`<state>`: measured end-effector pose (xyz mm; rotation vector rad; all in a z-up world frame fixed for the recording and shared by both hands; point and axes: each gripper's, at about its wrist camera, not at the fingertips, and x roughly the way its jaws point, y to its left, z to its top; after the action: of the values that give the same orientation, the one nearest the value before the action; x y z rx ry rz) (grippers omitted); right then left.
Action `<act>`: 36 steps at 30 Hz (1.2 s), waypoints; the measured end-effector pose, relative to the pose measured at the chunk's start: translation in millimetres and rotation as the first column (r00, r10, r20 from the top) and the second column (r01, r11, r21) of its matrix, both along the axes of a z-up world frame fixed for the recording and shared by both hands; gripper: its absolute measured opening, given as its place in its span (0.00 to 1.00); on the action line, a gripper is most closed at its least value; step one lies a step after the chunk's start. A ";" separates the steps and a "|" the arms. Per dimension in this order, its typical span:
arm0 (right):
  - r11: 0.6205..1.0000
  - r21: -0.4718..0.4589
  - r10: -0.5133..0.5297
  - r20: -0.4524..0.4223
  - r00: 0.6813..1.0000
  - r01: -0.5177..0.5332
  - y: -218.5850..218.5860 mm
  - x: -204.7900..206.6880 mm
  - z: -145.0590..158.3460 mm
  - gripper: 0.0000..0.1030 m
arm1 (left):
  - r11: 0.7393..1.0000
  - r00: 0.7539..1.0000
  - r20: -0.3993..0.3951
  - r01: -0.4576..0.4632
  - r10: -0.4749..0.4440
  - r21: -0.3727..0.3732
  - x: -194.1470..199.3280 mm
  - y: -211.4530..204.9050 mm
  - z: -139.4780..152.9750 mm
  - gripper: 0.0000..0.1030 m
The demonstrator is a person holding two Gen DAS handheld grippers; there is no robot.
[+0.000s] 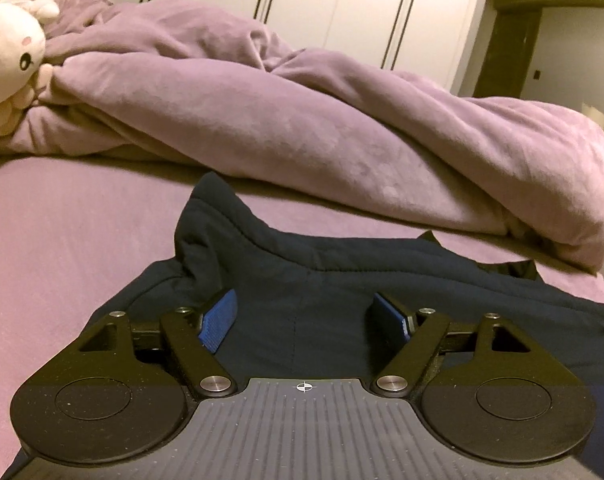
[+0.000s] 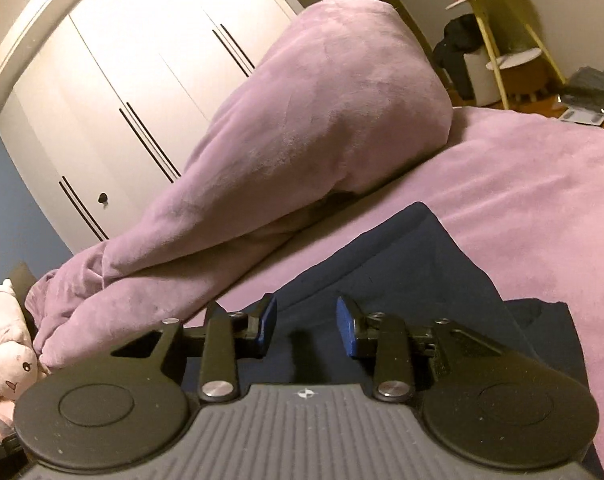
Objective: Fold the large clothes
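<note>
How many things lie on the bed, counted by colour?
Purple: 1, the bunched blanket
Dark blue: 1, the garment spread on the bed sheet
Pink and white: 1, the soft toy at the blanket's end
Total: 3

Bed (image 1: 62, 248) in lilac sheet — navy garment (image 1: 310, 280), bunched duvet (image 1: 302, 128), plush toy (image 1: 10, 60).
</note>
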<state>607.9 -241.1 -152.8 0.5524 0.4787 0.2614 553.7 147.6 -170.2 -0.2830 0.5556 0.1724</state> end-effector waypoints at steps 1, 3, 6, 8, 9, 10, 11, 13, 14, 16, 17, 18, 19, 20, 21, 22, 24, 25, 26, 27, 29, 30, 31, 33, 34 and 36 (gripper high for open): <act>1.000 -0.003 -0.004 0.002 1.000 0.004 1.9 5.9 -1.9 0.32 | 1.000 1.000 0.003 0.001 -0.001 -0.003 -0.2 0.4 -0.6 0.79; 1.000 0.008 -0.005 0.001 1.000 0.005 -1.1 7.0 -6.9 0.32 | 1.000 1.000 0.011 0.004 -0.004 -0.023 -0.1 3.3 -2.5 0.79; 0.999 0.049 -0.004 0.002 1.000 0.004 -6.1 10.8 -12.5 0.32 | 0.999 1.000 0.019 0.008 -0.007 -0.040 1.1 5.5 -4.2 0.80; 0.998 0.066 -0.002 0.002 1.000 0.002 -8.3 11.0 -14.6 0.32 | 0.999 1.000 0.026 0.009 -0.007 -0.044 1.3 5.5 -5.6 0.81; 0.997 0.083 -0.002 0.002 1.000 0.001 -10.4 11.7 -16.3 0.32 | 0.999 1.000 0.030 0.008 -0.007 -0.047 0.5 5.7 -5.7 0.81; 0.995 0.095 -0.002 0.000 1.000 0.001 -12.0 11.5 -16.6 0.32 | 0.999 0.999 0.034 0.008 -0.006 -0.051 -0.1 6.1 -5.5 0.81; 0.995 0.095 -0.002 0.000 1.000 0.002 -11.7 11.4 -16.5 0.32 | 0.999 0.999 0.036 0.007 -0.005 -0.053 -0.9 6.2 -5.1 0.81; 0.997 0.077 -0.007 -0.001 1.000 0.007 -9.1 9.7 -12.2 0.32 | 0.999 0.999 0.042 0.004 -0.002 -0.052 -4.1 5.5 -3.2 0.81; 0.998 0.062 -0.015 -0.004 1.000 0.015 -6.9 7.6 -8.9 0.33 | 0.999 0.999 0.041 0.000 0.002 -0.047 -6.4 4.5 -1.7 0.81; 0.999 0.026 -0.029 -0.022 0.999 0.029 -1.2 0.5 0.6 0.39 | 1.000 1.000 0.024 -0.009 0.010 -0.014 -14.5 -0.1 5.2 0.81; 1.000 0.011 -0.023 -0.035 0.999 0.023 1.8 -5.5 7.5 0.48 | 1.000 1.000 0.018 -0.015 0.015 0.007 -20.2 -2.1 9.4 0.81; 1.000 0.002 -0.005 -0.031 1.000 0.005 3.7 -13.3 13.9 0.59 | 0.999 1.000 0.017 -0.018 0.018 0.035 -29.4 -5.0 14.7 0.81; 1.000 -0.010 0.021 -0.011 1.000 -0.021 5.4 -25.8 19.1 0.63 | 0.998 1.000 0.020 -0.016 0.015 0.055 -38.6 -6.8 18.5 0.83; 0.998 -0.039 0.043 0.008 0.999 -0.043 7.2 -38.0 22.7 0.65 | 0.997 0.999 0.030 -0.012 0.010 0.074 -49.4 -8.0 21.5 0.89; 0.995 -0.075 0.064 0.031 0.997 -0.062 8.3 -50.4 24.7 0.65 | 0.996 0.999 0.046 -0.009 0.005 0.088 -60.7 -8.3 22.7 0.91; 0.992 -0.112 0.071 0.051 0.996 -0.065 8.0 -62.0 23.6 0.65 | 0.994 0.998 0.070 -0.008 0.001 0.105 -72.5 -7.2 21.5 0.93; 0.993 -0.109 0.050 0.070 0.996 -0.042 -0.2 -76.1 14.4 0.64 | 0.993 0.996 0.085 -0.015 0.005 0.116 -82.7 -1.8 15.0 0.93; 0.997 -0.073 0.024 0.072 0.997 -0.019 -7.1 -78.6 9.7 0.62 | 0.995 0.996 0.088 -0.025 0.017 0.091 -85.0 3.4 11.1 0.93; 0.999 -0.041 -0.002 0.072 0.997 0.005 -12.2 -78.8 7.3 0.61 | 0.998 0.994 0.109 -0.036 0.030 0.052 -87.2 9.4 7.9 0.92; 0.999 -0.021 -0.028 0.067 0.997 0.030 -15.4 -77.8 5.3 0.60 | 0.998 0.990 0.128 -0.057 0.054 0.021 -88.5 13.8 5.9 0.92; 0.999 -0.006 -0.044 0.046 0.998 0.044 -17.8 -71.5 0.0 0.60 | 0.997 0.989 0.126 -0.081 0.081 -0.005 -85.8 17.3 3.0 0.92; 0.999 -0.003 -0.043 0.039 0.998 0.043 -18.4 -69.3 -1.3 0.60 | 0.996 0.990 0.116 -0.086 0.086 -0.005 -84.3 17.1 2.9 0.92; 0.999 -0.001 -0.041 0.033 0.999 0.041 -19.3 -67.6 -1.2 0.60 | 0.996 0.990 0.108 -0.091 0.090 0.010 -84.2 15.2 4.8 0.92; 0.999 -0.011 -0.034 0.023 0.999 0.034 -19.9 -66.2 0.8 0.60 | 0.989 0.990 0.063 -0.128 0.124 0.076 -86.7 10.9 10.3 0.92; 0.999 -0.024 -0.025 0.010 1.000 0.025 -20.1 -65.7 2.8 0.60 | 0.984 0.989 0.008 -0.147 0.147 0.101 -89.9 11.5 11.8 0.93; 0.998 -0.061 -0.018 -0.037 0.999 0.015 -20.9 -68.7 10.8 0.60 | 0.988 0.989 -0.043 -0.141 0.144 0.055 -109.9 21.5 15.4 0.92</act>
<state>539.1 -262.0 -141.9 0.5025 0.5171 0.2201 443.7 169.1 -154.7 -0.2691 0.5770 0.3322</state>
